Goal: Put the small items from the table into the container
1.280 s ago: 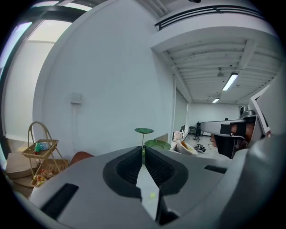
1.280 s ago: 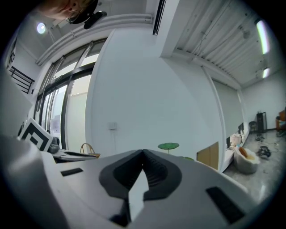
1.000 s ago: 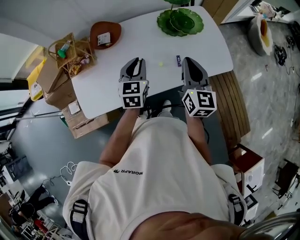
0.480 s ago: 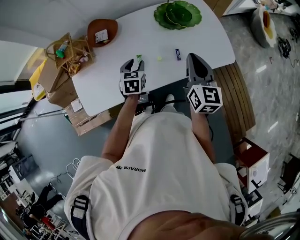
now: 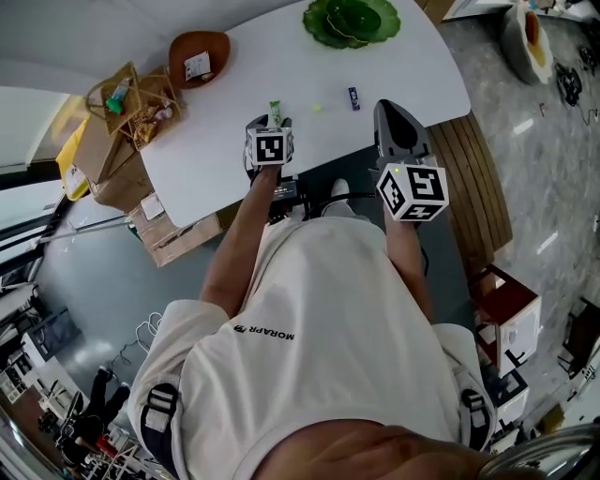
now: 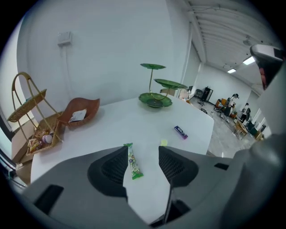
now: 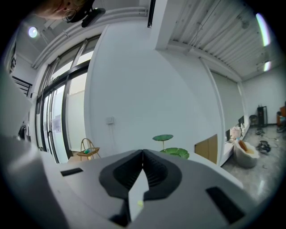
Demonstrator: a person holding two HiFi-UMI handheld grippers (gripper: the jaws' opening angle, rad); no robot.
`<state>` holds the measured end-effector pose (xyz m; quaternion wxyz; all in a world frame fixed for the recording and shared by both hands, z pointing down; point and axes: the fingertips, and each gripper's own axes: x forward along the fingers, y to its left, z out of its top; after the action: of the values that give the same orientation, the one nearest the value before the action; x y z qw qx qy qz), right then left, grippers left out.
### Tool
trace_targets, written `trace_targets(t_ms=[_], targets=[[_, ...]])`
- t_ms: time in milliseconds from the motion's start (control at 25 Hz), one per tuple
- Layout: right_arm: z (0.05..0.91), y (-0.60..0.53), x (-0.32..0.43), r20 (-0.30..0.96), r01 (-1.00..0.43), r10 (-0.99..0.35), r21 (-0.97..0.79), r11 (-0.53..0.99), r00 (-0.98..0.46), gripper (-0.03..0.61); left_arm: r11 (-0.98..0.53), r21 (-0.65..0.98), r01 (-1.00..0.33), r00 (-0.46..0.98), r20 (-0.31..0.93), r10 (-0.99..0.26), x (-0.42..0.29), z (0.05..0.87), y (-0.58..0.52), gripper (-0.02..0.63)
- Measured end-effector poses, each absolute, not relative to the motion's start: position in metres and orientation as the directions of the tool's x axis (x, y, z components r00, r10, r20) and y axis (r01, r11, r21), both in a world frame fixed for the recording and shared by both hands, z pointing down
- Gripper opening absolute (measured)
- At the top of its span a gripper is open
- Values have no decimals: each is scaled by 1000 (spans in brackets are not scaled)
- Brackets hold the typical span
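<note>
A green candy stick (image 6: 133, 163) lies flat on the white table (image 6: 134, 120), between the jaws of my left gripper (image 6: 143, 153), nearer the left one. Those jaws are opening and the pads do not touch it. In the head view the left gripper (image 5: 270, 125) tilts down over the table's near edge, with the candy stick (image 5: 275, 112) just past its tips. A small yellow sweet (image 6: 164, 142) and a purple bar (image 6: 180, 132) lie further right. My right gripper (image 5: 395, 120) hangs shut and empty at the table's near right edge, its tips (image 7: 143, 152) meeting.
A brown bowl (image 5: 199, 58) holding a white packet sits at the far left, beside a wicker basket (image 5: 131, 101) with several small things. A green tiered dish (image 5: 350, 19) stands at the back. Cardboard boxes (image 5: 159, 234) are on the floor on the left.
My left gripper has sunk toward the table, tipped downward and opened its jaws. The green candy stick has come into view beyond its tips. The right gripper has hardly moved.
</note>
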<state>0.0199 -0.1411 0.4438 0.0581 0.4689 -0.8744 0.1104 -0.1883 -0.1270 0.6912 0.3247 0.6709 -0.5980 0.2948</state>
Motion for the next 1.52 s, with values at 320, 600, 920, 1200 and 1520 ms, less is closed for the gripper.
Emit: trace_targets(t_ms=[320,600,920,1200,1520], targets=[[450,-142,16,217,-835,-807,-134,533,-550,14,-41,112,-993,117,838,-533,-194,724,-134,199],[451,-145,14,223,-838,-808,-130,529,-545,14,2,138,-990,120,870,-479,-199,754,-134,199],[456,-150,12,243,-840,-805,-131,526,-542,14,18,146,-989,127,907,-401,-204,785,-140,199],[459,-152,12,250,-845,-807,-136,518,-535,14,65,172,-983,144,939,-313,-210,809,-140,198],[461,-150,13,261,-848,-808,-129,514,-529,14,74,148,-986,124,957,-263,-215,824,-139,175]])
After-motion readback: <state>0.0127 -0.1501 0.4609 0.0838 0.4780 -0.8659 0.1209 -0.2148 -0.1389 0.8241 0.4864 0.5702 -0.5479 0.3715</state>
